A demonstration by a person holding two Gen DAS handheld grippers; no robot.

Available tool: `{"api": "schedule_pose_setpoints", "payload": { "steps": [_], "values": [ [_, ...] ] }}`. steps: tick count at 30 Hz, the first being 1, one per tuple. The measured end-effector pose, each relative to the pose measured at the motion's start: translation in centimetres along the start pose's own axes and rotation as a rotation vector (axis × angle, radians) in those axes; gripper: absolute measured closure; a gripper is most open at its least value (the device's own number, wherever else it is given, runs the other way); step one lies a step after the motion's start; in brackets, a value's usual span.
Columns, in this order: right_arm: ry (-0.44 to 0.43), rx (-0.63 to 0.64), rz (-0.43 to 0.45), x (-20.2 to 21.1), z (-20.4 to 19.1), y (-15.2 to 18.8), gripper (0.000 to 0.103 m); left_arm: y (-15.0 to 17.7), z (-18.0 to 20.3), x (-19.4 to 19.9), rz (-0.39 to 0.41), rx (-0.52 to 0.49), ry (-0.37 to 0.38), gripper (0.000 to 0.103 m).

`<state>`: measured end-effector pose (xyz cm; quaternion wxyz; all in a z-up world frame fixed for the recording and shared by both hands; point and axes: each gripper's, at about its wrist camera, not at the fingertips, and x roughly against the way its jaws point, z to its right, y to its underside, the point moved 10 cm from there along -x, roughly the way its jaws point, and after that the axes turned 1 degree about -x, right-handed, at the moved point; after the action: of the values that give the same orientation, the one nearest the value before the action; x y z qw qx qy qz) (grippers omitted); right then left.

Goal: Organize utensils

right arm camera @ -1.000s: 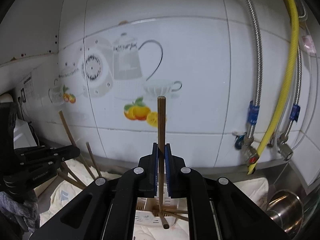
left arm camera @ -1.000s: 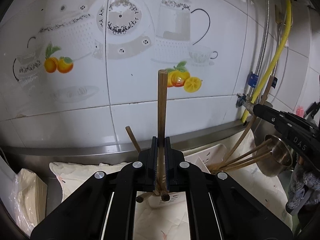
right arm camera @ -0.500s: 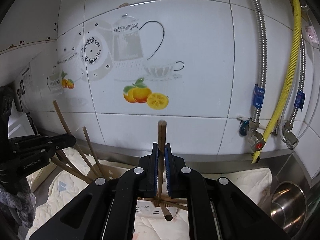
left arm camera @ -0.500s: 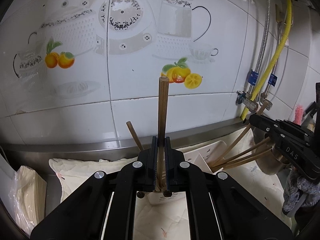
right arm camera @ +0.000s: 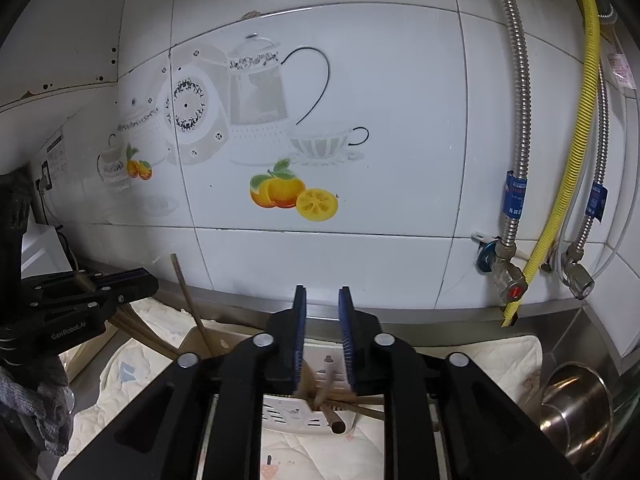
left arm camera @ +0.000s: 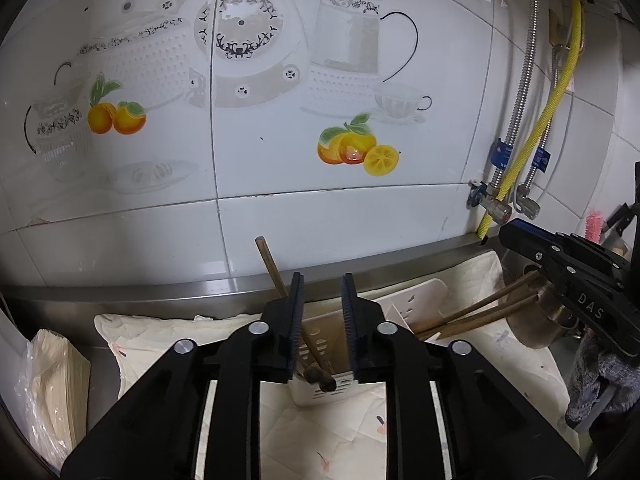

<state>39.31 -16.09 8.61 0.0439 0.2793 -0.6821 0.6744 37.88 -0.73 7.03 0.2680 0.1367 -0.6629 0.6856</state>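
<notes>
The left tool (left arm camera: 322, 284) has its jaws apart with nothing clamped between them. The right tool (right arm camera: 323, 300) is likewise parted and empty.

Below both stands a white plastic utensil holder (left arm camera: 416, 296), slotted on its front wall and divided into compartments, set on a cream quilted cloth (left arm camera: 168, 332) that covers the desk near its back edge, just in front of the steel upstand under the tiled wall (left arm camera: 280, 168). The task's things are brown wooden chopsticks (left arm camera: 476, 316), thin round sticks with a dull, dark finish. In the left wrist view one chopstick (left arm camera: 272, 268) leans up and to the left from the holder, its tip against the wall tiles, while several others fan out low toward the right edge of the desk. More stick ends (right arm camera: 332, 412) cross in the holder's front compartment under the right tool; they are blurred in that view.

A steel pot (right arm camera: 576, 412) sits at the desk's right edge, under the braided hoses and a yellow corrugated hose (right arm camera: 576, 140). A plastic-wrapped stack of paper (left arm camera: 56, 384) lies at the left edge.
</notes>
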Motion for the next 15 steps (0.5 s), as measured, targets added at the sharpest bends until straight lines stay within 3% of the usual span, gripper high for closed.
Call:
{"api": "schedule_pose_setpoints", "payload": {
  "steps": [1, 3, 12, 15],
  "values": [
    [0.0, 0.0, 0.002, 0.1, 0.0, 0.0, 0.084, 0.0, 0.0, 0.1, 0.001, 0.001, 0.0, 0.079],
    [0.002, -0.002, 0.005, 0.4, 0.0, -0.2, 0.08, 0.0, 0.0, 0.6, 0.011, 0.004, 0.0, 0.065],
    [0.017, 0.0, 0.039, 2.7, 0.1, -0.5, 0.058, -0.3, 0.6, 2.9, 0.05, -0.001, 0.001, 0.048],
    [0.028, 0.003, 0.058, 3.8, 0.1, -0.5, 0.056, -0.1, 0.6, 4.2, 0.069, 0.002, -0.004, 0.04]
  ]
}}
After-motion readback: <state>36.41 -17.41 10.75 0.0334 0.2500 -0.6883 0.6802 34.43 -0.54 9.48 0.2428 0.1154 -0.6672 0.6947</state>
